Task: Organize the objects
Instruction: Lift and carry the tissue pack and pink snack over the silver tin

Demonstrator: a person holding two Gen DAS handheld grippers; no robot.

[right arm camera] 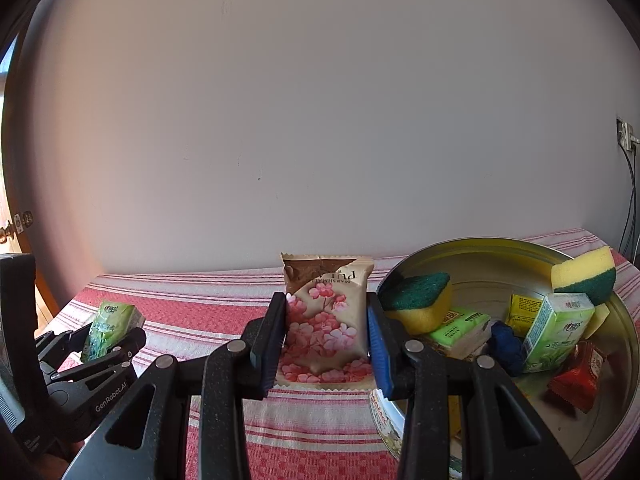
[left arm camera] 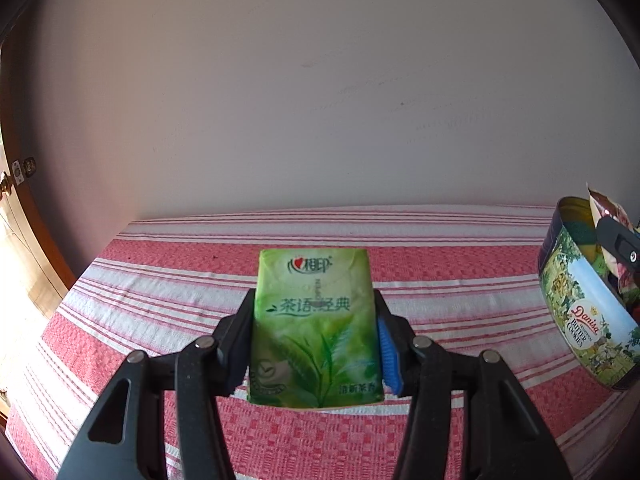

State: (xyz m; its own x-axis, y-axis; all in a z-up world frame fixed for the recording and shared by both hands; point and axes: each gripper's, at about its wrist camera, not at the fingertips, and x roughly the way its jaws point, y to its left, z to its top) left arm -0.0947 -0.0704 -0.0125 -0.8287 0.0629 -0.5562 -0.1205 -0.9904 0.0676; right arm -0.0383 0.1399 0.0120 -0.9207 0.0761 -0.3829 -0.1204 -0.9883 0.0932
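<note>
My left gripper [left arm camera: 316, 332] is shut on a green tissue pack [left arm camera: 314, 320] and holds it above the red and white striped cloth [left arm camera: 160, 304]. The left gripper and its pack also show at the left of the right wrist view [right arm camera: 112, 326]. My right gripper [right arm camera: 326, 328] is shut on a beige marshmallow packet with pink flowers [right arm camera: 326, 312], just left of the round cookie tin [right arm camera: 472, 246]. The tin shows at the right edge of the left wrist view [left arm camera: 580, 320], with the packet [left arm camera: 608, 208] over its rim.
The tin holds two yellow and green sponges [right arm camera: 420, 300], green tissue packs [right arm camera: 556, 328], a yellow packet [right arm camera: 524, 308], a blue object [right arm camera: 506, 344] and a red packet [right arm camera: 576, 380]. A plain wall stands behind the table. A wooden door [left arm camera: 24, 216] is at the left.
</note>
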